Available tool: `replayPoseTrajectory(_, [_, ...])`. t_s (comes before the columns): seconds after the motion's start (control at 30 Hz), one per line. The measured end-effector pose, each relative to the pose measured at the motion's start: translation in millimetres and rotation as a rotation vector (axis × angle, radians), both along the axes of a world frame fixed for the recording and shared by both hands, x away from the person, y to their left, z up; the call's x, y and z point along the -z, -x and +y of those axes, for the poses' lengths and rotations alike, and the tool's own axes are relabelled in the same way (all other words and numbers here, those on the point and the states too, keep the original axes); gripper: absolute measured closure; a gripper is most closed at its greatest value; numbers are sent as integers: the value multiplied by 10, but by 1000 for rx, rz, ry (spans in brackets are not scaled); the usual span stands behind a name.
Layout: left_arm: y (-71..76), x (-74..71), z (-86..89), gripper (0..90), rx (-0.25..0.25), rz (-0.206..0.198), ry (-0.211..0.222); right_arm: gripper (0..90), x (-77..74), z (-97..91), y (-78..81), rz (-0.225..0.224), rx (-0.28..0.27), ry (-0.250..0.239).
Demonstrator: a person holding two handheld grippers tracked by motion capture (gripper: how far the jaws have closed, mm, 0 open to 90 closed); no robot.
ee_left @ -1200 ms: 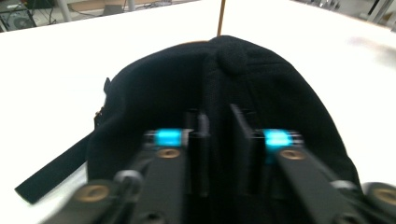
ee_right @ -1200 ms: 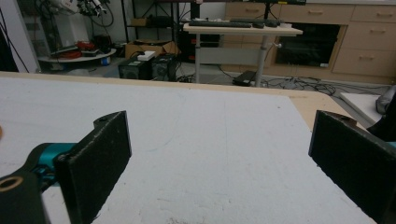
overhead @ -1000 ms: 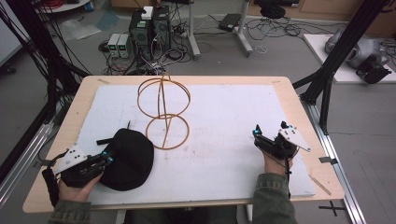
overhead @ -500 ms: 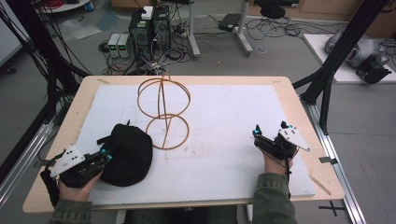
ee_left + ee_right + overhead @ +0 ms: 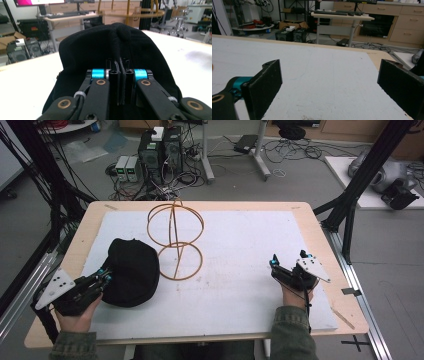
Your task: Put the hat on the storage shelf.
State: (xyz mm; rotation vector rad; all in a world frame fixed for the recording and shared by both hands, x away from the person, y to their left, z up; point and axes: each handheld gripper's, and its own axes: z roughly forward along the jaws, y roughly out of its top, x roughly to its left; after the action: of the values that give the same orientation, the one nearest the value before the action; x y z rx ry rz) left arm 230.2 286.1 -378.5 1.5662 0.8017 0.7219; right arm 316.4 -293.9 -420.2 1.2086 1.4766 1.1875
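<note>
In the high view, a wooden-edged bench point(image 5: 310, 225) carries a white sheet point(image 5: 240, 255) over most of its top. A soft black fabric cap point(image 5: 129, 270) lies on the sheet at the near left, just beside a thin wooden hoop stand point(image 5: 175, 237) made of an upright ring frame on a flat ring base; the cap's right edge is close to that base ring, though whether the two touch cannot be told. The left tongs point(image 5: 104, 276) come in from the bottom left, held in a hand point(image 5: 75, 317), with their tips at the cap's near-left edge. The right tongs point(image 5: 274, 265) rest in a hand point(image 5: 295, 295) over the sheet at the right, well apart from the cap and the stand.

In the left gripper view, the left tongs point(image 5: 119, 86) are drawn narrow, pinching a fold of the cap point(image 5: 100, 47) between the two black jaws. The cap rises as a dark mound straight ahead, and the hoop stand point(image 5: 142, 11) shows behind it.

In the right gripper view, the right tongs point(image 5: 329, 82) stand wide apart, with nothing between the jaws. The white sheet point(image 5: 317, 72) stretches ahead to the bench's wooden edge point(image 5: 377, 56).
</note>
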Motion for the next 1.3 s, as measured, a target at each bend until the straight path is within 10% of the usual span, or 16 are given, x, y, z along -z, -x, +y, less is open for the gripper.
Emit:
replayPoseTrajectory(0.57, [61, -436, 105, 877, -30, -166, 80, 48, 12, 42, -9, 9, -27, 22])
replayPoseTrajectory(1.3, [-310, -950, -74, 876, 6, -320, 216, 48, 9, 58, -19, 3, -48, 13])
